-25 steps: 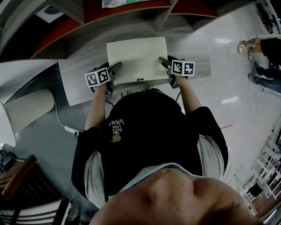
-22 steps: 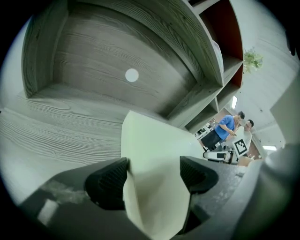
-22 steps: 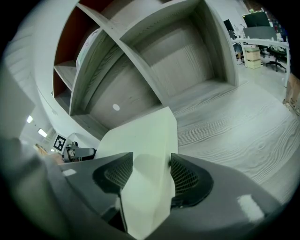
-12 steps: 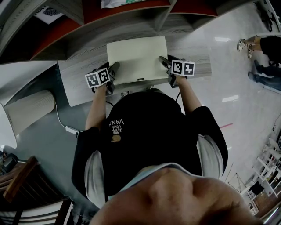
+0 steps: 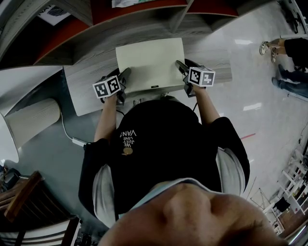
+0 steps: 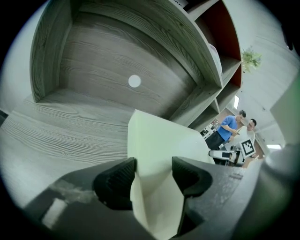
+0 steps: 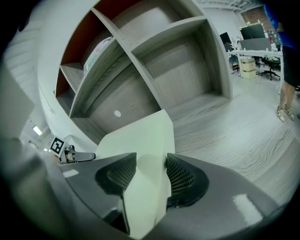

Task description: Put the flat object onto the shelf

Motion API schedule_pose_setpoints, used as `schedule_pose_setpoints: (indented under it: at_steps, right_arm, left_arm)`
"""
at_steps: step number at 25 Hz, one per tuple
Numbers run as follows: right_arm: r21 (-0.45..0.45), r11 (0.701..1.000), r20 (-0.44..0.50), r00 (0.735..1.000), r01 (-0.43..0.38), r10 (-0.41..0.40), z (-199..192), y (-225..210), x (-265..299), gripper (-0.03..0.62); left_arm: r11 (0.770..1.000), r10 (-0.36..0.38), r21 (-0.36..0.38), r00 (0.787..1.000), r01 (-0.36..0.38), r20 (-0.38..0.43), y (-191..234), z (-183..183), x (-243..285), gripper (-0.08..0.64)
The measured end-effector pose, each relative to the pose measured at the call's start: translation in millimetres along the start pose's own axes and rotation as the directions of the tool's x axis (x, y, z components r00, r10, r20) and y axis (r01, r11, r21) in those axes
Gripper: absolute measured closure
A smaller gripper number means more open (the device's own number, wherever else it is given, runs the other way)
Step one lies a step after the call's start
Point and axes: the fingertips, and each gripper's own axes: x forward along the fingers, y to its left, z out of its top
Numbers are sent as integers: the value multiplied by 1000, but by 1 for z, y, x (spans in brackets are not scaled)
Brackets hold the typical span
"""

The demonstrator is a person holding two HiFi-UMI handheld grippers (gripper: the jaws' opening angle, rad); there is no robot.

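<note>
The flat object (image 5: 150, 65) is a pale cream board lying lengthwise over the grey wood ledge (image 5: 86, 91) in front of the shelf's open compartments (image 5: 144, 21). My left gripper (image 5: 126, 73) holds its left edge and my right gripper (image 5: 180, 65) its right edge. In the left gripper view the board (image 6: 159, 150) fills the gap of the left gripper (image 6: 153, 168), whose jaws are closing with both pads on it. In the right gripper view the right gripper (image 7: 151, 171) is also closing on the board (image 7: 140, 140), pads touching. An empty compartment (image 6: 117, 56) lies ahead.
Red-backed compartments (image 5: 120, 12) sit higher up, one holding papers (image 5: 139, 3). A pale cylinder (image 5: 33, 117) and a cable (image 5: 67, 132) lie at the left, a wooden chair (image 5: 24, 197) lower left. People stand on the floor at the right (image 5: 288, 53).
The board has shifted slightly up and toward the shelf. The right gripper's marker cube has tilted and moved a little forward; both grippers' jaws have narrowed onto the board's edges.
</note>
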Motion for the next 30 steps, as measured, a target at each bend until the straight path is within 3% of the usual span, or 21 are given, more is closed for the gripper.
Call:
schedule_pose_setpoints:
  at_steps: [9, 15, 30]
  right_arm:
    - [-23, 1000, 124, 992, -2, 5, 26, 20, -18, 408]
    - [-46, 999, 196, 980, -20, 29, 44, 37, -34, 416]
    - [-112, 991, 377, 919, -77, 114, 82, 92, -79, 431]
  left_arm:
    - [1000, -14, 8, 994, 13, 105, -9, 19, -20, 313]
    - [998, -20, 59, 983, 9, 183, -21, 39, -44, 318]
    - [990, -58, 138, 922, 5, 384, -48, 83, -118, 334]
